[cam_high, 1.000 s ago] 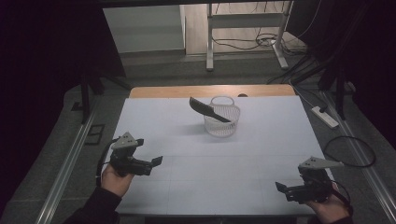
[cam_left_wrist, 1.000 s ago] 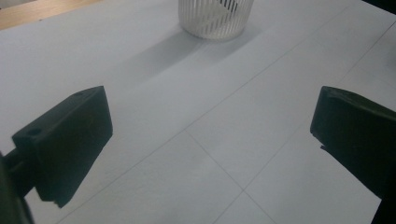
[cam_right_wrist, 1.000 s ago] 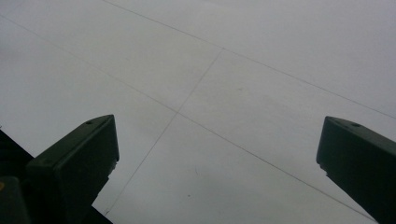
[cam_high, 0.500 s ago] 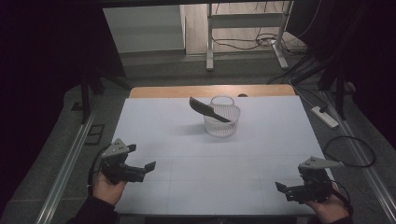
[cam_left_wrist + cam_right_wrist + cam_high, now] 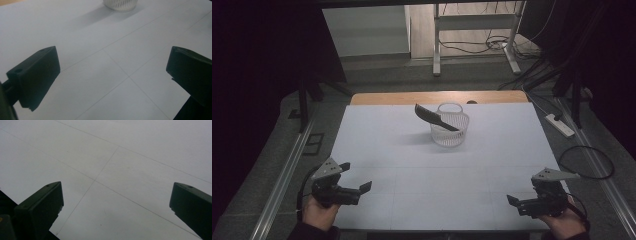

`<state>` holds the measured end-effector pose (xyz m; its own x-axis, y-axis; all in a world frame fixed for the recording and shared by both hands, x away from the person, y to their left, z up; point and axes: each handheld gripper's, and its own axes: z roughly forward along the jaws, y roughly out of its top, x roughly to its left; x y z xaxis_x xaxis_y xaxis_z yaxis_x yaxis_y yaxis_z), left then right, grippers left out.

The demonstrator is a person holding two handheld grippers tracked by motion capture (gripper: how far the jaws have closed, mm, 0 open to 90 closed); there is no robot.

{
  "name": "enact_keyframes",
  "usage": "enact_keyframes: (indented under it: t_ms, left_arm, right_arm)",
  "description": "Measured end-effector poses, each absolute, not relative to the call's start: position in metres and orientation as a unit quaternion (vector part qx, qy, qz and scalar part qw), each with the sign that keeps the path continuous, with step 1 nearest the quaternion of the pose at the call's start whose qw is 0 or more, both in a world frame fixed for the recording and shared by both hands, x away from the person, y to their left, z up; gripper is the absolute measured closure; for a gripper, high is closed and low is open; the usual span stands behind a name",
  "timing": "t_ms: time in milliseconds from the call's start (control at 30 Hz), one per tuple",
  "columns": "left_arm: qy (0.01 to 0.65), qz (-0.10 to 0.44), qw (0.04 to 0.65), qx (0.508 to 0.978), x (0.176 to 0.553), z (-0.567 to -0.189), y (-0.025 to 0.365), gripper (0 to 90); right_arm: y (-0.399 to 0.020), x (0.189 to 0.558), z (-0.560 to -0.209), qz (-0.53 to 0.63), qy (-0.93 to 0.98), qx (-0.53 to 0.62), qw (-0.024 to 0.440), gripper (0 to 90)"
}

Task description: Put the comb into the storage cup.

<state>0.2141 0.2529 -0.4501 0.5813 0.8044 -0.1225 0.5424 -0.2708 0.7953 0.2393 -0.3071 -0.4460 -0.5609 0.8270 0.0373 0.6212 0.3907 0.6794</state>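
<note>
With both sets of fingers (image 5: 42, 77) spread empty well short of the basket (image 5: 450, 127), we risk tipping it by reaching carelessly.

A white table (image 5: 402, 145) with a wooden far edge is sitting on grey floor (image 5: 377, 77) — darkness is closing in at both sides. Beyond it a white metal frame (image 5: 474, 30) is standing among loose cables (image 5: 482, 46) (a power strip (image 5: 559, 125) is lying at the right).
</note>
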Motion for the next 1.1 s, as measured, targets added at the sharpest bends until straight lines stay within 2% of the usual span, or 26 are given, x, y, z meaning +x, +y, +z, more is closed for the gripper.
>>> enact_keyframes:
  t_ms: [767,1100]
  left_arm:
    - [0.461,0.174,0.397,0.774,0.186,-0.458,0.268,0.0]
    - [0.463,0.167,0.394,0.776,0.187,-0.459,0.268,0.0]
  right_arm:
    - [-0.307,0.239,-0.446,0.33,0.818,0.443,0.159,0.0]
    - [-0.307,0.239,-0.446,0.328,0.82,0.442,0.159,0.0]
